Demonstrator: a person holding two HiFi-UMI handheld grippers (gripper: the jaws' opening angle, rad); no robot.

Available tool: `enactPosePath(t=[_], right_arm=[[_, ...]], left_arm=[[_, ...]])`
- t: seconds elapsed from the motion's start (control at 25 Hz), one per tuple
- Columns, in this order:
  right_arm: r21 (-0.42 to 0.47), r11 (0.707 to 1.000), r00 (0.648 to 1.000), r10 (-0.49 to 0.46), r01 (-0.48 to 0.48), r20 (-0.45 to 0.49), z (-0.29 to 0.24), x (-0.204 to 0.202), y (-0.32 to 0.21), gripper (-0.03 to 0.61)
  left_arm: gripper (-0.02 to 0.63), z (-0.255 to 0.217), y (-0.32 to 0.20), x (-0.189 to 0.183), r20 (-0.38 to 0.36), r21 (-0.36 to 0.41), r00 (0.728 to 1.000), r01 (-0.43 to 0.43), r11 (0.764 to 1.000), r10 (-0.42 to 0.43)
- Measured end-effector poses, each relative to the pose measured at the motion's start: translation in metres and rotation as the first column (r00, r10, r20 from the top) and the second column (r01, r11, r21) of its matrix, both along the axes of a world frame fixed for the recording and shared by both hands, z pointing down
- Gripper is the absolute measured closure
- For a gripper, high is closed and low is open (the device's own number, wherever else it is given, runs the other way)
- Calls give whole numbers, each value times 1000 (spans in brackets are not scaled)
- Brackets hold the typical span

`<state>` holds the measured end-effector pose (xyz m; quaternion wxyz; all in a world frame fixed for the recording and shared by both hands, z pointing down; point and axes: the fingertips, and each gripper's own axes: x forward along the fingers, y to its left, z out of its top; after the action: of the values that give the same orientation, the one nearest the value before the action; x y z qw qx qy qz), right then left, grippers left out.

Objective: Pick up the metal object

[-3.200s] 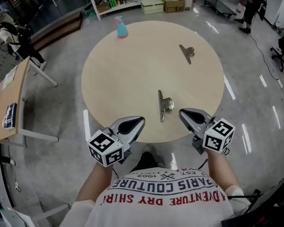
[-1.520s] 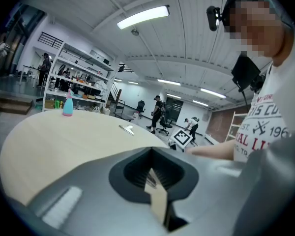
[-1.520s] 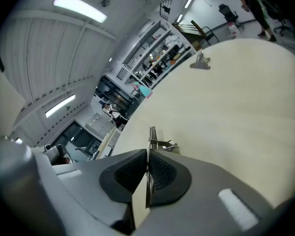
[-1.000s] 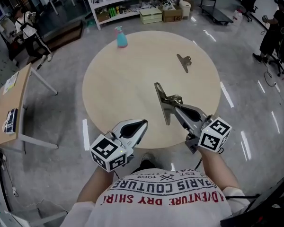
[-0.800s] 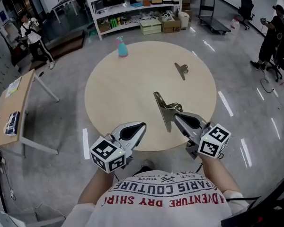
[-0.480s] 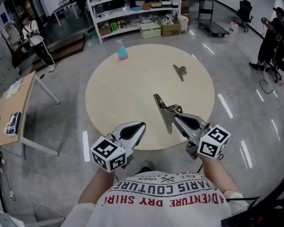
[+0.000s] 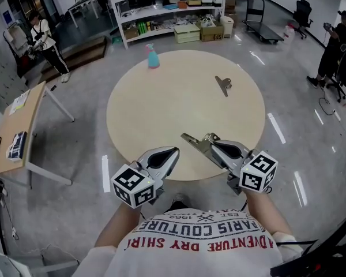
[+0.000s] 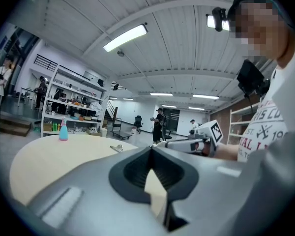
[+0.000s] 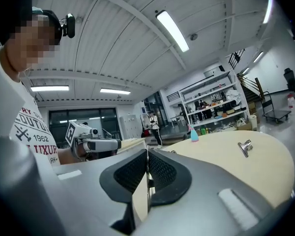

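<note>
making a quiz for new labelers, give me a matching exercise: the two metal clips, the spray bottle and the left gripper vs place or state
Things:
1. nearer metal clip
2. farther metal clip
3. spray bottle
4. left gripper

Places or states:
A. shut, holding nothing
B. lying on the table, far right part
C. clamped in the right gripper
D. standing near the table's far edge

Pairs: 1-C, 2-B, 3-D, 4-A

A round wooden table (image 7: 161, 114) fills the middle of the head view, and a blue spray bottle (image 7: 153, 57) stands upright near its rim at 11 o'clock. Past the table, white shelves (image 7: 161, 7) loaded with boxes stand at 12 o'clock. A side desk (image 7: 17, 128) sits at 9 o'clock, one person (image 7: 43, 39) stands at 10 o'clock and another person (image 7: 334, 51) at 2 o'clock.
</note>
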<state>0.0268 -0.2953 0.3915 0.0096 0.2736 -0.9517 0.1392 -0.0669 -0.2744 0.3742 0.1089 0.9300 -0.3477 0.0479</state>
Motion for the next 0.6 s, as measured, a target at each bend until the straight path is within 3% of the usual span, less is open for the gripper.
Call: enactPosePath(t=[0.6], right_arm=[[9,1000,1000,0,0,-8,-2,-17,-20,565]], left_arm=[[612,3,-21,-20,-4,-9,1000,7,1000,-8]])
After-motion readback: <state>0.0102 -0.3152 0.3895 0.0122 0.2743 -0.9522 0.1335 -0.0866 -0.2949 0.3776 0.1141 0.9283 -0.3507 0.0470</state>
